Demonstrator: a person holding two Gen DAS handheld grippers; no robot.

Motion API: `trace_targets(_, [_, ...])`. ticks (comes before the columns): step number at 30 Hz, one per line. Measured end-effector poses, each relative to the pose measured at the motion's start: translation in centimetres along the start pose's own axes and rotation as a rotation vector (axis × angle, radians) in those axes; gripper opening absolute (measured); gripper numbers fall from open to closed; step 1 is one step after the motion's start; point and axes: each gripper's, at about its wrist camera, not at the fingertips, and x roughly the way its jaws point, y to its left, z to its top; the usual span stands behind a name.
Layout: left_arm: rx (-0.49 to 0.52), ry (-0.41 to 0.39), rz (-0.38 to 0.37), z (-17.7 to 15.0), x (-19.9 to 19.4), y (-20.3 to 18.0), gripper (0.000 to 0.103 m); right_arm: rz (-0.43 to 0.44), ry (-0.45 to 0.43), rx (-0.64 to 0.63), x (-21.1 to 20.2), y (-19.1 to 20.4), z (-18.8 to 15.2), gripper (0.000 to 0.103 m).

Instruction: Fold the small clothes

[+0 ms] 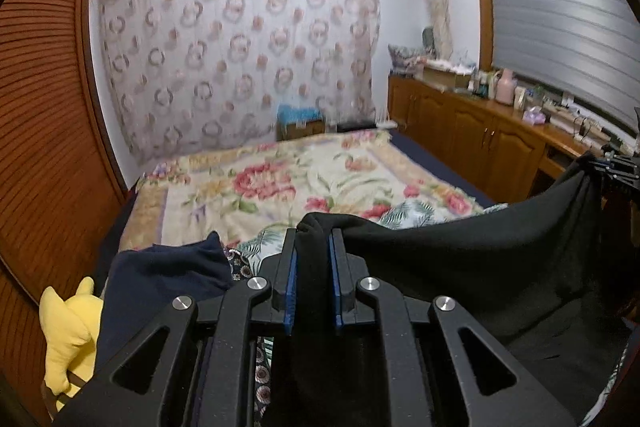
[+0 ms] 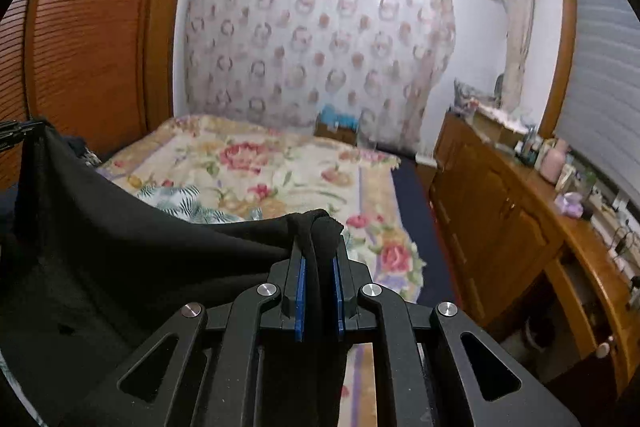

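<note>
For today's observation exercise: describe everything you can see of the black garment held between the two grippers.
The black garment is plain, matte, soft knit-looking fabric with no visible print. It hangs spread between the left gripper and the right gripper, each shut on a bunched corner. Its top edge sags in a curve between them, and the rest drapes downward above the floral bedspread. Its lower edge is out of view, so the garment type is unclear.

left wrist: over bed [image 1: 256, 187], facing curtain [image 1: 240, 59] | right wrist: same, from right | shared: bed, curtain
</note>
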Motion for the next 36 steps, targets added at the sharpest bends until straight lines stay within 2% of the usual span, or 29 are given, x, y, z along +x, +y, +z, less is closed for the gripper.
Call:
trace_targets(7, [0.009,0.081,-0.001,-0.3,3.7,0.3,0.015,0.024,0.062,0.013,3.4,-3.1,4.0,0.011])
trace_targets(12, [0.021,0.111,0.0,-0.1,5.3,0.2,0.016,0.032,0.093,0.025,5.2,-4.7,5.0,0.011])
trace_targets(13, [0.024,0.118,0.001,-0.1,5.6,0.4,0.017,0.029,0.097,0.026,4.6,-5.1,4.3,0.011])
trace_targets(15, [0.04,0.141,0.037,-0.3,5.9,0.3,0.03,0.029,0.105,0.026,5.0,-5.1,4.1,0.012])
trace_targets(18, [0.032,0.159,0.01,-1.0,5.3,0.3,0.044,0.051,0.12,0.002,4.9,-4.4,3.9,0.029])
trace_targets(19, [0.028,0.164,0.001,-1.0,5.1,0.4,0.044,0.054,0.123,-0.003,5.4,-4.4,3.8,0.033])
trace_targets(21, [0.03,0.178,-0.019,-1.7,4.4,0.3,0.047,0.069,0.12,0.002,4.8,-4.4,3.3,0.05])
trace_targets(22, [0.033,0.184,-0.025,-1.9,4.1,0.2,0.05,0.072,0.118,0.006,4.4,-4.4,2.9,0.053])
trace_targets(23, [0.04,0.192,-0.034,-2.3,3.8,0.0,0.058,0.072,0.119,0.012,4.0,-4.4,2.6,0.06])
trace_targets(24, [0.044,0.197,-0.043,-2.7,3.4,-0.2,0.066,0.068,0.119,0.019,3.9,-4.4,2.4,0.061])
trace_targets(25, [0.046,0.202,-0.052,-3.3,2.8,-0.4,0.068,0.07,0.119,0.027,3.5,-4.5,2.1,0.061])
trace_targets(31, [0.041,0.214,-0.043,-5.5,0.8,-1.2,0.069,0.097,0.143,0.088,1.1,-4.7,0.4,0.061])
trace_targets(36, [0.089,0.233,-0.021,-6.9,-0.1,-2.1,0.069,0.111,0.161,0.101,-0.7,-5.0,-0.6,0.061])
